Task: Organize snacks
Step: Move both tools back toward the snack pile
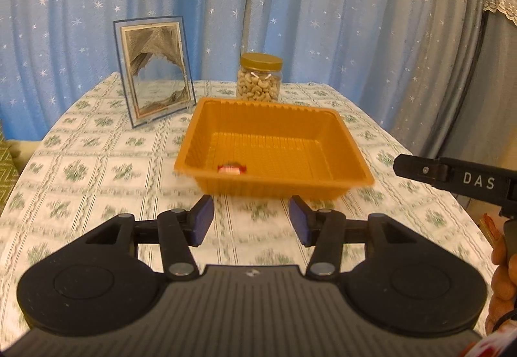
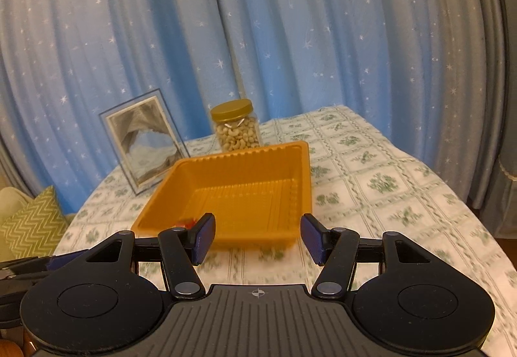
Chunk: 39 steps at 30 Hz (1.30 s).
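I judge the step in hand is finding the next snack to add to the orange tray (image 1: 323, 127), so I'd go in slow and level. My left hand-held gripper (image 1: 251, 220) and right hand-held gripper (image 2: 257, 238) both hover with jaws spread, holding nothing. One small red-wrapped snack (image 1: 231, 169) (blurred, probably a candy) lies inside the tray by its near wall, ahead of both. The cashew jar (image 1: 258, 79) stands behind the tray on the tabletop (image 1: 97, 163).

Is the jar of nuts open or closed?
Closed. The cashew jar stands upright behind the orange tray, and its gold lid sits flat on top, covering the mouth.
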Each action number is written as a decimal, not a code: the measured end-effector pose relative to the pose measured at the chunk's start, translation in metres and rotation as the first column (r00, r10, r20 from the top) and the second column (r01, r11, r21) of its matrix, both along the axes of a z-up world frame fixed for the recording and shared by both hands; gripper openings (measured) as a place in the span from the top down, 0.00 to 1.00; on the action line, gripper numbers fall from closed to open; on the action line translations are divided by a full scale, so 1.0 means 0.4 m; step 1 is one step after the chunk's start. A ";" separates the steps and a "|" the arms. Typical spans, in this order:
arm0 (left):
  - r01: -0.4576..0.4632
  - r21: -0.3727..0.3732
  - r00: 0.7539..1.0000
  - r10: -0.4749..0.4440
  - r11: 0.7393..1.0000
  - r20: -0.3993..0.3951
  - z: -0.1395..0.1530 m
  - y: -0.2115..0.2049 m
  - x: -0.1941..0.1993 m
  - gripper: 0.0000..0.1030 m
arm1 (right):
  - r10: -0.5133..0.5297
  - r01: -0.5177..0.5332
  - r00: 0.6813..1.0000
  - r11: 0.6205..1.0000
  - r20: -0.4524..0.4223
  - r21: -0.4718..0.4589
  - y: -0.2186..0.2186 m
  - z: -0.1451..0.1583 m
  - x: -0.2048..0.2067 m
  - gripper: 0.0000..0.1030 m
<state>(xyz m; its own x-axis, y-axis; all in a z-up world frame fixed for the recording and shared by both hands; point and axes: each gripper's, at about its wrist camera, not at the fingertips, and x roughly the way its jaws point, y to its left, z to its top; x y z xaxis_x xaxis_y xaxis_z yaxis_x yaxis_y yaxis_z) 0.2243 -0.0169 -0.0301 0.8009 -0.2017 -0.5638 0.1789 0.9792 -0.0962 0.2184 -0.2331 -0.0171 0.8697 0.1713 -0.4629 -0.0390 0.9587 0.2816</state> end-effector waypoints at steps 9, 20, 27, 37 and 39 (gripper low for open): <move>-0.043 -0.009 0.999 0.043 0.999 -0.029 -0.010 0.031 -0.191 0.50 | -0.011 0.011 0.999 1.000 -0.050 -0.004 -0.003 -0.022 -0.190 0.42; -0.056 0.009 0.996 0.056 0.998 -0.069 -0.035 0.048 -0.326 0.48 | 0.017 -0.021 0.992 0.999 -0.122 -0.031 0.010 -0.059 -0.344 0.40; -0.058 0.051 0.996 0.062 0.997 -0.066 -0.043 0.062 -0.334 0.47 | 0.011 -0.015 0.992 0.999 -0.130 -0.035 0.003 -0.063 -0.353 0.38; -0.025 0.071 0.996 0.032 0.997 -0.089 -0.079 0.059 -0.302 0.42 | 0.052 -0.065 0.986 0.995 -0.157 -0.079 0.006 -0.100 -0.326 0.37; -0.013 0.084 0.995 0.021 0.996 -0.094 -0.090 0.057 -0.294 0.41 | 0.058 -0.074 0.983 0.994 -0.172 -0.085 0.005 -0.113 -0.315 0.37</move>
<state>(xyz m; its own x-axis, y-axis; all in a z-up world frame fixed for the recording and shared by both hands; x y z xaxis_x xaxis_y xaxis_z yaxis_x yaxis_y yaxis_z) 0.1069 0.0059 -0.0661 0.7464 -0.1376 -0.6512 0.1562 0.9873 -0.0296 0.0922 -0.2309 -0.0625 0.7656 0.1760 -0.6187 -0.0622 0.9776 0.2011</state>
